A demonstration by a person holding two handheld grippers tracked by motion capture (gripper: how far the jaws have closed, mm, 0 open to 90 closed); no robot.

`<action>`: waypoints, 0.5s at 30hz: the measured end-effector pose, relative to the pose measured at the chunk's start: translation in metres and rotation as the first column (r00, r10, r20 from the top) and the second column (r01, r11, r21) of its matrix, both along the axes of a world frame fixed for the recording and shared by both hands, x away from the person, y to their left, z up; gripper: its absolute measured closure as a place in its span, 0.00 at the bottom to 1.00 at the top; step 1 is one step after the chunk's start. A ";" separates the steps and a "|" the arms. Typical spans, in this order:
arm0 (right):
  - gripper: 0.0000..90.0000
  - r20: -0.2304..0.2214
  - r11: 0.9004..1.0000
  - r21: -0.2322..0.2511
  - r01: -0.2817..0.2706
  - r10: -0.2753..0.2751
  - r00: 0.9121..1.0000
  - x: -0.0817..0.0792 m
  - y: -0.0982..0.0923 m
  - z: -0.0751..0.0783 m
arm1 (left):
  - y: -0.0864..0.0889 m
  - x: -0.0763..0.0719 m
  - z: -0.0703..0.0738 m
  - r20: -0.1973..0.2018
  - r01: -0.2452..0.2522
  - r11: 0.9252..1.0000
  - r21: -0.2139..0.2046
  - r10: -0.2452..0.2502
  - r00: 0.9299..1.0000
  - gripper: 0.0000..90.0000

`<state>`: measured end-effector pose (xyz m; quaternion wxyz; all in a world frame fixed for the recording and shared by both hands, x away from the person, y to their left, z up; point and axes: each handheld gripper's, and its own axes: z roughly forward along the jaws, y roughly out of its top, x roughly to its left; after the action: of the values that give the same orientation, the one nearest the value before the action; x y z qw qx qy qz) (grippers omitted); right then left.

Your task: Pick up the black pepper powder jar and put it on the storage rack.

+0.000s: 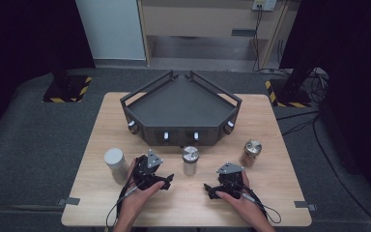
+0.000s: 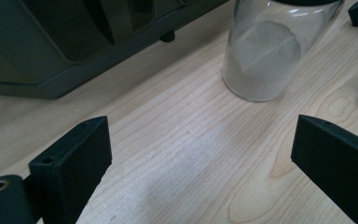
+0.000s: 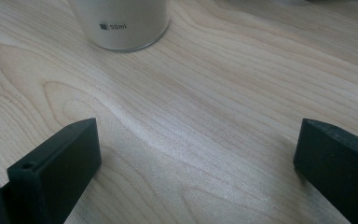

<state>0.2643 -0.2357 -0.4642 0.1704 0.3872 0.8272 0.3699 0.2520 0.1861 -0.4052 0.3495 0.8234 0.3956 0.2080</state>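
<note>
High view: left gripper [image 1: 166, 180] and right gripper [image 1: 207, 189] sit low on the table [image 1: 270, 140], jaws spread, nothing between them. Middle jar [image 1: 190, 160] stands between the two, just ahead; white jar [image 1: 115, 164] left, brown jar [image 1: 251, 152] right, dark tray [image 1: 181, 108] behind. Jar contents too small to make out.

Left gripper view: jaws apart over bare wood; middle jar ahead, top cropped.

Right gripper view: jaws wide open, empty; white jar ahead, upper part cut off.
</note>
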 end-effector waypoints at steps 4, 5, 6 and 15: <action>0.01 0.000 1.000 0.000 0.001 -0.001 1.000 0.000 0.000 0.000 | 0.000 -0.003 0.008 0.021 0.004 1.000 0.002 -0.004 1.000 0.04; 0.01 0.000 1.000 0.000 0.001 -0.001 1.000 0.000 0.000 0.000 | 0.001 -0.004 0.010 0.022 0.003 1.000 -0.008 -0.003 1.000 0.04; 0.01 0.000 1.000 0.000 0.001 -0.001 1.000 0.000 0.000 0.000 | 0.001 -0.004 0.010 0.022 0.003 1.000 -0.008 -0.003 1.000 0.04; 0.01 0.000 1.000 0.000 0.001 -0.001 1.000 0.000 0.000 0.000 | -0.002 -0.009 0.029 0.026 -0.008 1.000 0.010 0.008 1.000 0.04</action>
<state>0.2640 -0.2355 -0.4642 0.1708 0.3875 0.8270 0.3698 0.2428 0.1845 -0.3758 0.3497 0.8209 0.3932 0.2221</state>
